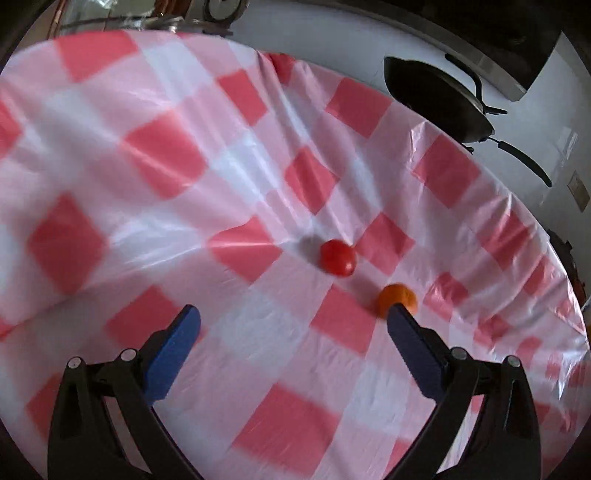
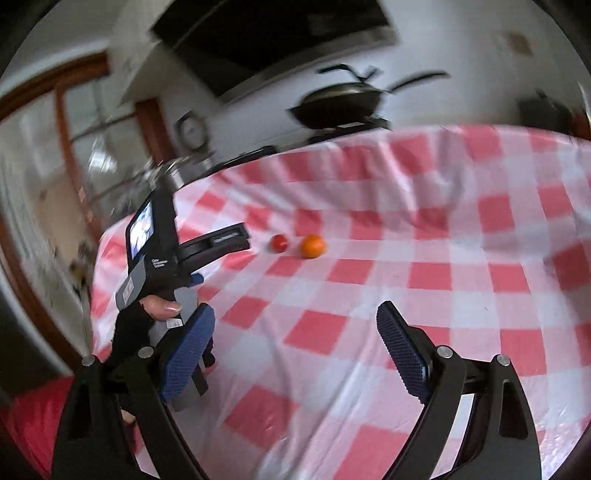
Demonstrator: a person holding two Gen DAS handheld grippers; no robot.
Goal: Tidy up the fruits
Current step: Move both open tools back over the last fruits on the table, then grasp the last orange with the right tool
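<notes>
A small red tomato (image 1: 338, 257) and an orange fruit (image 1: 396, 298) lie close together on the red-and-white checked tablecloth (image 1: 221, 184). My left gripper (image 1: 293, 314) is open and empty just short of them; its right fingertip overlaps the orange fruit in the view. In the right wrist view the tomato (image 2: 279, 242) and the orange fruit (image 2: 313, 246) lie far ahead. My right gripper (image 2: 295, 317) is open and empty above the cloth. The left gripper's body (image 2: 159, 251), held by a gloved hand (image 2: 147, 314), shows at the left of that view.
A dark wok (image 1: 432, 99) with handles sits beyond the table's far edge, also in the right wrist view (image 2: 340, 103). A dark range hood (image 2: 273, 33) hangs on the white wall. A wooden-framed glass door (image 2: 66, 147) is at the left.
</notes>
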